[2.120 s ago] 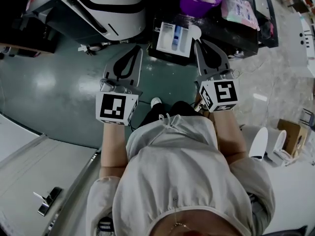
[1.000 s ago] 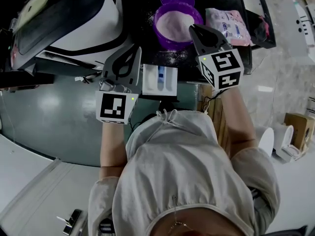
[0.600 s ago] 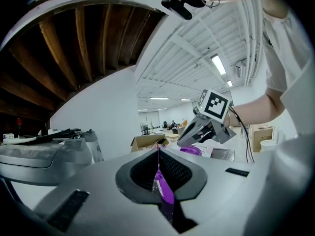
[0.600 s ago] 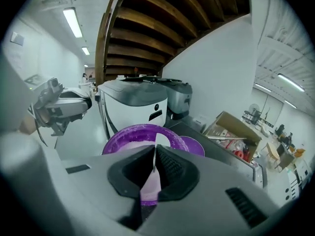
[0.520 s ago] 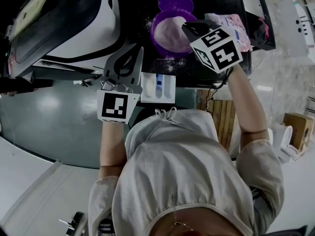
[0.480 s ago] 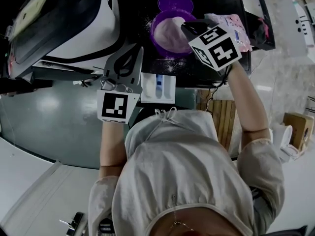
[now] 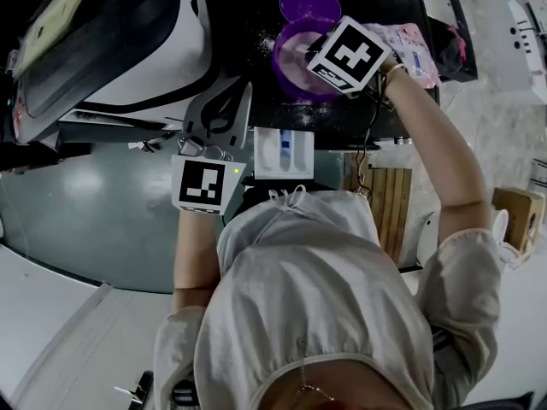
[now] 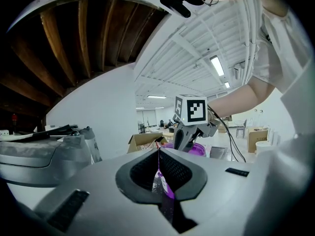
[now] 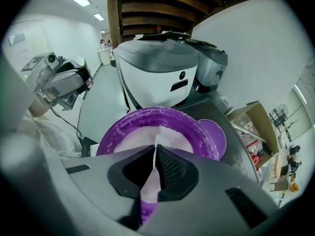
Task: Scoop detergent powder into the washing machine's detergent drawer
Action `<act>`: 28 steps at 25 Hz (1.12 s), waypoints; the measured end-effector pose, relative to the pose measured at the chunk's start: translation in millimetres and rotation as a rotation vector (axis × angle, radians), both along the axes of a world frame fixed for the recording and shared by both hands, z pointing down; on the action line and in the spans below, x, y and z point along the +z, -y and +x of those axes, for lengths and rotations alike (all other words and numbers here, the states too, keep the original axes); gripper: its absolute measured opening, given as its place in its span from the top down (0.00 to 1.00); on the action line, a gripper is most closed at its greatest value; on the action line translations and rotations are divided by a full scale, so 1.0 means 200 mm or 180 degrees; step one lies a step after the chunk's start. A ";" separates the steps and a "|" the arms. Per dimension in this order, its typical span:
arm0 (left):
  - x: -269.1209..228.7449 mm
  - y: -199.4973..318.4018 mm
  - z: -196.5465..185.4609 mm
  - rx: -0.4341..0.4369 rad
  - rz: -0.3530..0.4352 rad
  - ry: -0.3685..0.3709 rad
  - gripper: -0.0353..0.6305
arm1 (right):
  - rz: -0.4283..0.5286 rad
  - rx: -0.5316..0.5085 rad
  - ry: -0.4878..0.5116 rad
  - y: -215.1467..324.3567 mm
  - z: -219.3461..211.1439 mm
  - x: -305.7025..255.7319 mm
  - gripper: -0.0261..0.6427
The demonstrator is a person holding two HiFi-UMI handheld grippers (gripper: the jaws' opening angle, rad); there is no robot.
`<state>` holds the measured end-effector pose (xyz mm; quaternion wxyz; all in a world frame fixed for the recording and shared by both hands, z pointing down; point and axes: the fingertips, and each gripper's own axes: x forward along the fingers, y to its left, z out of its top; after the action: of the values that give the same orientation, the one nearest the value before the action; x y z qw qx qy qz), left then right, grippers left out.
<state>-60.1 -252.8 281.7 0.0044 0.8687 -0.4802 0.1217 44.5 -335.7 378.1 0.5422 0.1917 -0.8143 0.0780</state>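
The purple bowl [image 7: 289,58] of white detergent powder [image 9: 133,142] stands on the dark table beside the washing machine [image 7: 128,32]. My right gripper [image 9: 156,149] points down into the bowl, shut on a thin white scoop [image 9: 170,140]; its marker cube [image 7: 346,54] hides the jaw tips in the head view. The white detergent drawer [image 7: 285,154] with a blue insert sticks out below the bowl. My left gripper [image 7: 239,92] hovers just left of the drawer, shut with nothing in it. The left gripper view shows the right gripper [image 8: 184,141] over the bowl [image 8: 199,149].
A purple lid [image 7: 309,2] lies behind the bowl. A pink packet [image 7: 410,41] sits to the right on the table. Spilled powder dusts the table around the bowl. A cardboard box [image 9: 251,117] stands further off. Green floor lies to the left.
My right gripper has swung from beside the drawer up and left to the bowl and tipped down into the powder. The left gripper has stayed beside the drawer.
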 end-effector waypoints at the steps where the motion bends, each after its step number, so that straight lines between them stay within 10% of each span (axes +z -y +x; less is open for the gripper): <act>1: 0.01 0.00 -0.01 0.0012 -0.0013 -0.0002 0.91 | -0.0061 -0.0018 -0.0035 -0.01 -0.01 0.01 0.94; 28: -0.01 -0.09 -0.11 0.0162 0.0182 -0.0063 0.91 | -0.1290 0.0350 0.0180 -0.16 -0.09 0.13 0.94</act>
<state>-81.7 -235.3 279.9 -0.0188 0.8816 -0.4611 0.0993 26.0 -304.6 403.8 0.5416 0.1207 -0.7852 0.2751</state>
